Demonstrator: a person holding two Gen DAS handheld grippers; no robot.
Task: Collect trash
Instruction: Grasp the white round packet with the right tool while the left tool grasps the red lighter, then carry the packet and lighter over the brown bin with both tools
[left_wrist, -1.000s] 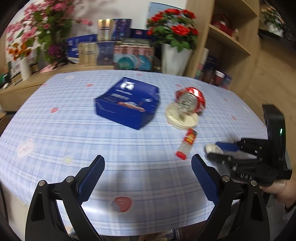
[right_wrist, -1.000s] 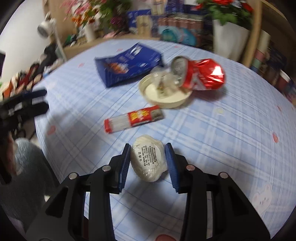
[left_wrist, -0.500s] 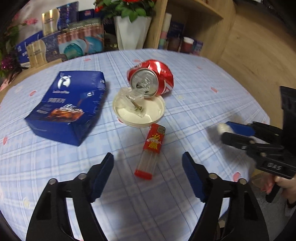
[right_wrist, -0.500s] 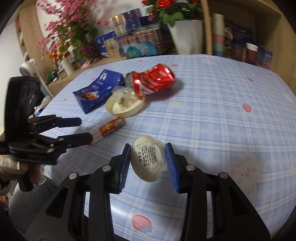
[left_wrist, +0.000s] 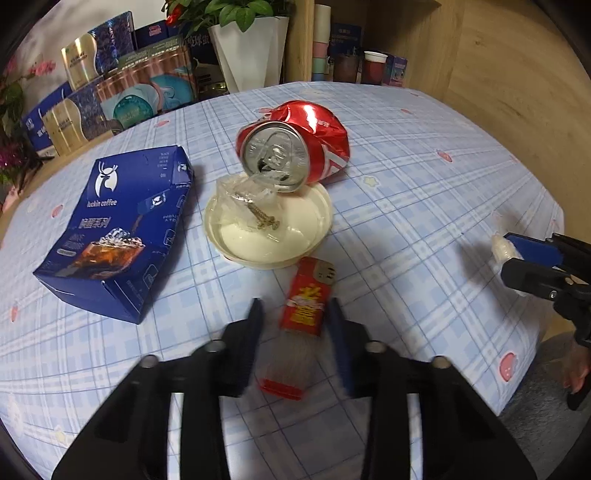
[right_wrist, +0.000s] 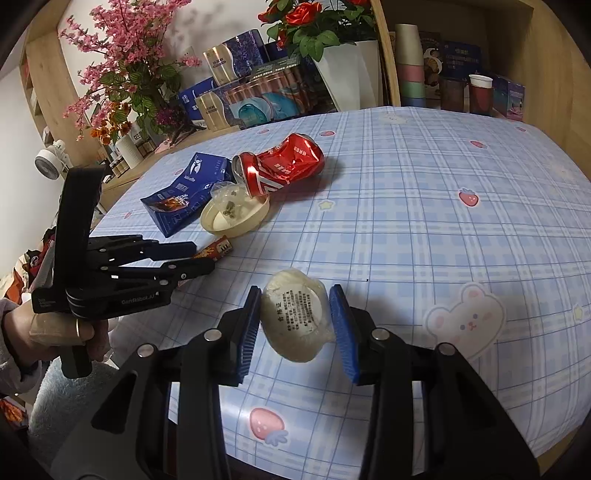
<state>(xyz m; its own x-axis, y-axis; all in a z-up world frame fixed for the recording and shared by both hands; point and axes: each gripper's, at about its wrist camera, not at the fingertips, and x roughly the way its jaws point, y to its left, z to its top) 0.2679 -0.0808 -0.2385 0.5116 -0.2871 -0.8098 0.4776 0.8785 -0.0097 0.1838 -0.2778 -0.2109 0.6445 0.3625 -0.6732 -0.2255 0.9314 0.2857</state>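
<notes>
Trash lies scattered on the plaid-covered counter (left_wrist: 424, 206): a crushed red can (left_wrist: 295, 142), a cream lid (left_wrist: 269, 225) with a screw in a clear wrapper on it, a blue coffee box (left_wrist: 118, 229), and a red-labelled lighter (left_wrist: 301, 328) nearest the left wrist camera. Over the last second the left gripper (left_wrist: 295, 332) has swung in from a wider view of the counter and come down over the lighter, and its jaws have just been closing, from wide apart to a narrow gap that straddles the lighter's body. Motion blur hides whether the pads press the lighter yet; a sliver of gap seems to remain on each side, so the grip is judged not quite made. The right gripper (right_wrist: 295, 321) is unchanged in its hold: its blue pads stay clamped on a pale round wrapped wad (right_wrist: 295, 317), carried near the right edge of the counter. In the right wrist view the left gripper (right_wrist: 192, 260) reaches in from the left, its tips at the lighter (right_wrist: 218, 249). One item is thus secured, a second is about to be taken; can, lid and box lie untouched farther back.
</notes>
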